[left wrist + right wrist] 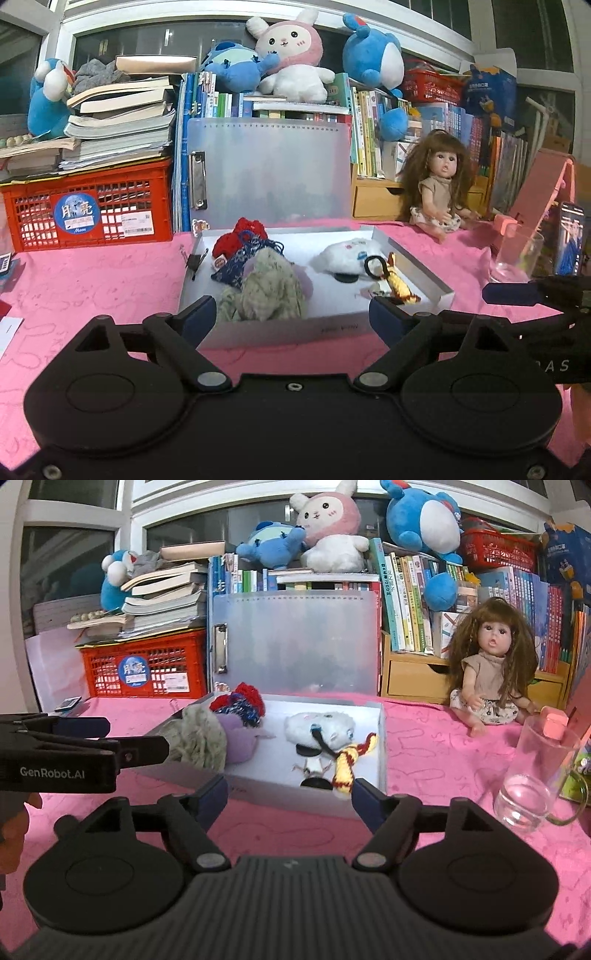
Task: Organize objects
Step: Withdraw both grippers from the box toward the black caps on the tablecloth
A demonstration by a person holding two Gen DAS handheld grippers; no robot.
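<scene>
Two spread grippers short of an open white box on a pink tablecloth.

Left gripper [291,317] spread wide, nothing between the jaws; right gripper [290,797] likewise spread and holding nothing. White box [421,273] at 12 o'clock just past both, holding a grey-green fabric bundle [264,291] at the near left corner, red knitted pouch [240,240] at 11, white fluffy toy [343,256] at 1, yellow-and-red knitted scarf [347,764] at the near right. Clear glass [535,775] at 3 on the pink tablecloth [424,738]; doll [487,675] seated at 2.

Phone [570,240] cut by right edge; crate [146,664] label text unreadable.
</scene>
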